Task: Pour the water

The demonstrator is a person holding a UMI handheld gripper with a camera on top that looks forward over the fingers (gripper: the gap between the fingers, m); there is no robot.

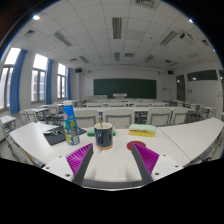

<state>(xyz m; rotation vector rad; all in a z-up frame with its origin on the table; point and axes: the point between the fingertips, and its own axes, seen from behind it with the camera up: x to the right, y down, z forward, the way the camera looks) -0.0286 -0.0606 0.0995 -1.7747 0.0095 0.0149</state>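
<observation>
The gripper (111, 157) sits low in the centre of the frame with its two fingers spread apart and nothing between them; the magenta pads (144, 156) on their inner faces are both visible. The fingers hover over a white bench (190, 138) that fills the lower half of the picture. Just ahead of the fingers, slightly left of centre, stands a short dark cylindrical cup with a pale band near its top (104, 134), upright on the bench. To its left, near it but apart, stands a taller clear plastic bottle with a blue cap and a colourful label (70, 123), also upright. Left of the bottle lies a dark flat object (54, 137) that is too small to identify. Right of the cup, further back on the bench, lies a flat yellow-green item (143, 130). Beyond the bench are rows of pale classroom desks (120, 117), a dark green chalkboard (118, 88) on the far wall at centre, and windows with blue curtains (22, 88) at the left.
</observation>
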